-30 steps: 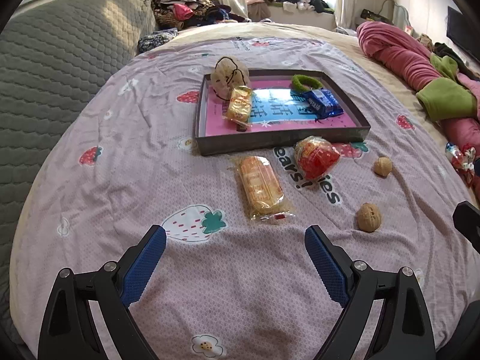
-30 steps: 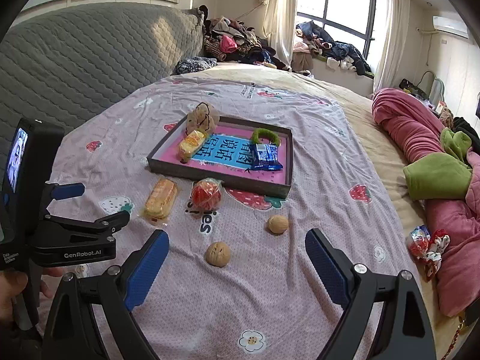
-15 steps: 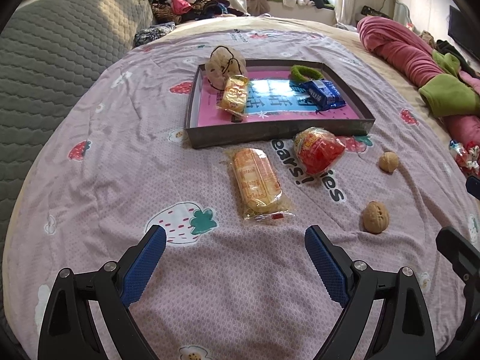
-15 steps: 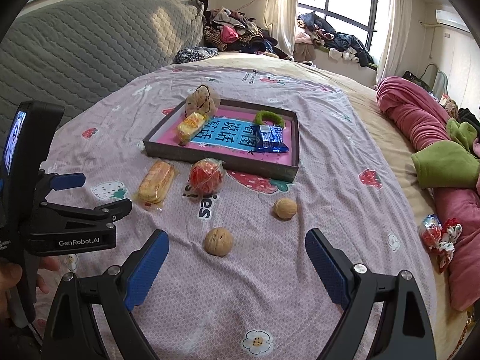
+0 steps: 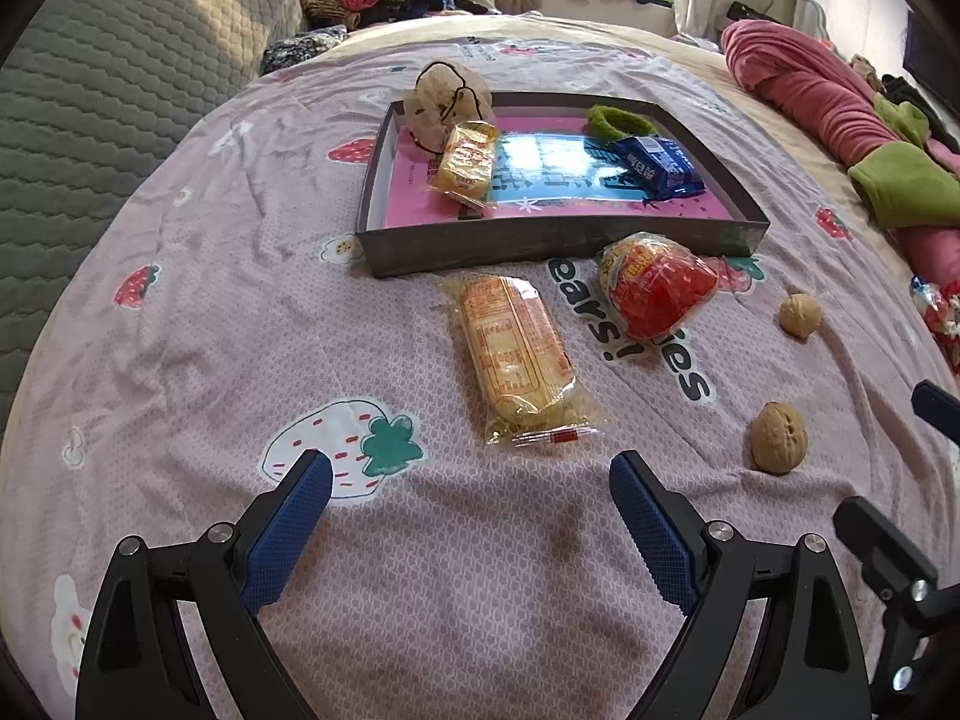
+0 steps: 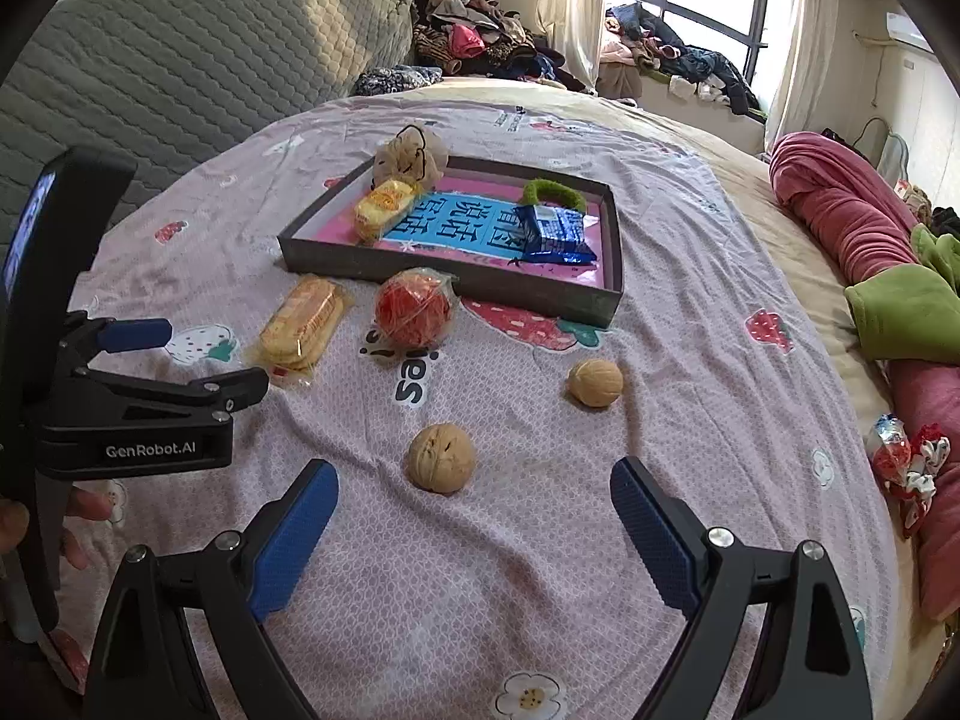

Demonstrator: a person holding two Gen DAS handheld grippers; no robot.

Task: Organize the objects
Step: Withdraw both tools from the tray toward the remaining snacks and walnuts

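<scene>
A dark tray (image 5: 540, 237) (image 6: 456, 279) with a pink and blue floor sits on the bed, holding a yellow snack pack (image 5: 468, 159), a blue packet (image 5: 651, 165), a green ring (image 5: 618, 120) and a beige mesh pouch (image 5: 447, 99). In front of it lie a long orange biscuit pack (image 5: 519, 357) (image 6: 303, 324), a red wrapped ball (image 5: 657, 291) (image 6: 414, 309) and two walnuts (image 6: 441, 456) (image 6: 594, 382). My left gripper (image 5: 471, 495) is open just short of the biscuit pack. My right gripper (image 6: 474, 498) is open just short of the near walnut.
A pink strawberry-print bedspread (image 5: 240, 312) covers the bed. A grey quilted headboard (image 5: 108, 78) stands on the left. Pink and green bedding (image 6: 870, 252) is piled on the right, with a red and white wrapper (image 6: 906, 456) beside it. Clothes are heaped by the window (image 6: 690, 60).
Both grippers have moved forward and lower toward the bed. The biscuit pack and the near walnut now sit closer to the fingertips. Nothing has been picked up.
</scene>
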